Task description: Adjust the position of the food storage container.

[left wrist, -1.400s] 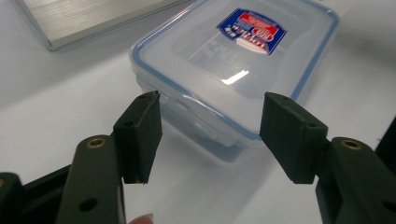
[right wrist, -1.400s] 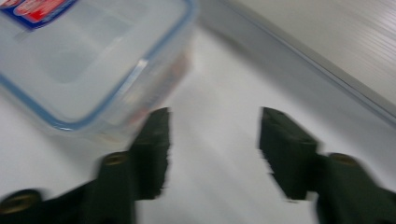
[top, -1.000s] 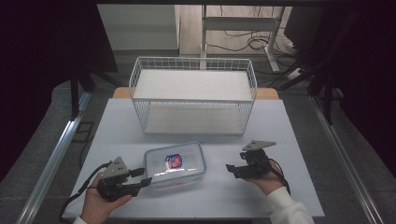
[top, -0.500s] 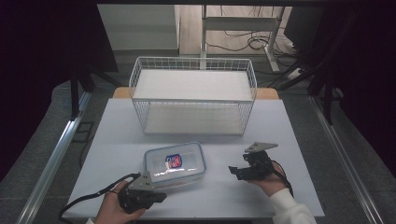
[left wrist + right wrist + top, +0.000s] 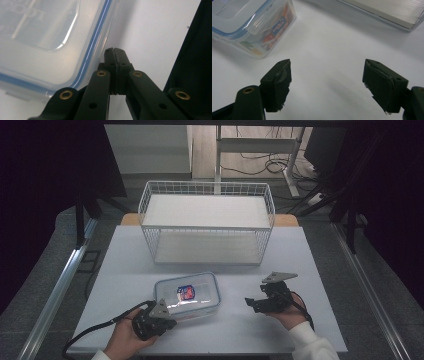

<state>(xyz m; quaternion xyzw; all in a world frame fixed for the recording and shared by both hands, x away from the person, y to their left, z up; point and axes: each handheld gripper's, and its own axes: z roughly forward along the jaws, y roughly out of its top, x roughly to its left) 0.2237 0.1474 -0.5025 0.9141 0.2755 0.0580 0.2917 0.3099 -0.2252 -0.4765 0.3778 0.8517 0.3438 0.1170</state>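
Note:
A clear plastic container with a blue-sealed lid and a red label lies on the white table. My left gripper sits at its near left corner. In the left gripper view, the left gripper is shut with nothing between the pads, its tip just beside the lid edge of the container. My right gripper rests to the right of the container, a short gap away, pointing at it. In the right gripper view, the right gripper is open and holds nothing, with the container ahead at upper left.
A white wire basket with a pale board in its bottom stands at the back middle of the table; its base appears in the right gripper view. Cables trail from both grippers. Dark floor and metal rails lie beyond the table edges.
My left hand has slid right and toward the table's near edge, along the container's front. Its jaws have gone from apart to shut. The right hand has stayed put.

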